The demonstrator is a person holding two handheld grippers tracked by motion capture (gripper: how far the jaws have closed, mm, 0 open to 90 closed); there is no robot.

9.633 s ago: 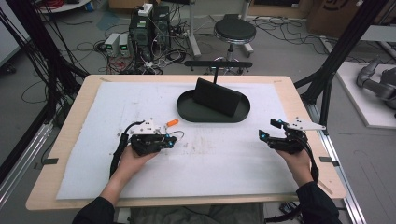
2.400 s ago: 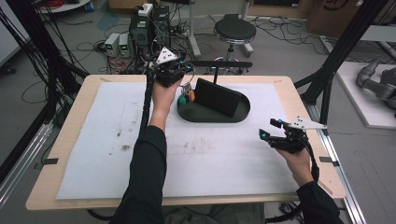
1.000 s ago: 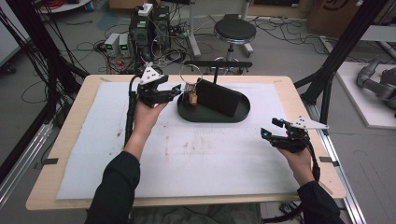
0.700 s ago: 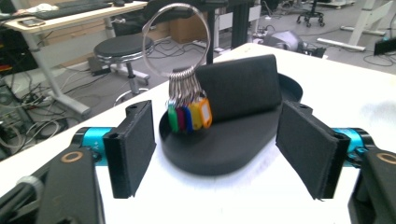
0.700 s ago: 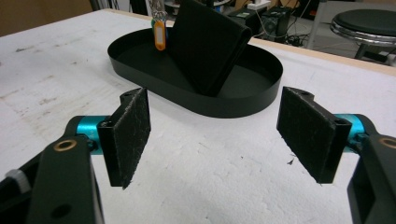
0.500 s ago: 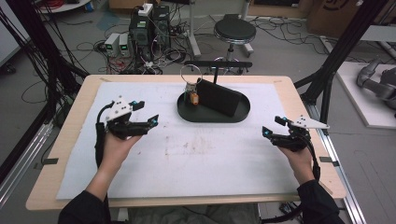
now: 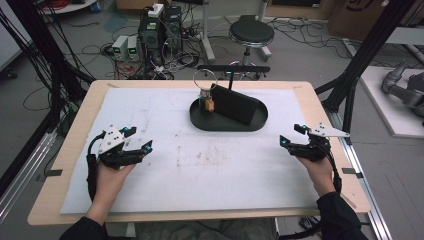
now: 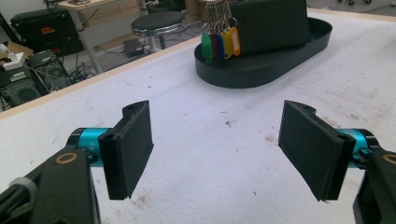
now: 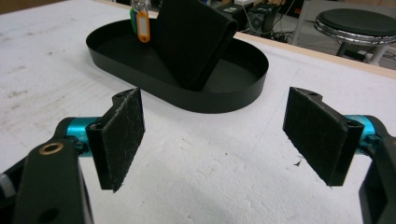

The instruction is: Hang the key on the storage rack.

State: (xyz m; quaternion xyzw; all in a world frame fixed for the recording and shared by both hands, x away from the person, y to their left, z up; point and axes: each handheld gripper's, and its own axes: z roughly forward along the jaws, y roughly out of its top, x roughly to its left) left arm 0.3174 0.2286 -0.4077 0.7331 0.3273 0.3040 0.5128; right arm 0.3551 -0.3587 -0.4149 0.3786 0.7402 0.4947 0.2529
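Both grippers, the left gripper [image 7: 134,148] and the right gripper [image 7: 292,141], are resting released and empty at the lower corners of the frame, while the key bunch [image 7: 208,102] is hanging at the upper centre over the left end of the black tray [image 7: 227,123], slightly nearer to the left one.

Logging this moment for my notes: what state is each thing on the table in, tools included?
Left tool: open, nothing between its jaws, over the white mat.
Right tool: open, empty, over the mat.
Key tags: bunched on a ring, hanging over the tray's end.
Black tray: flat on the mat.
Black wallet: standing tilted in the tray.
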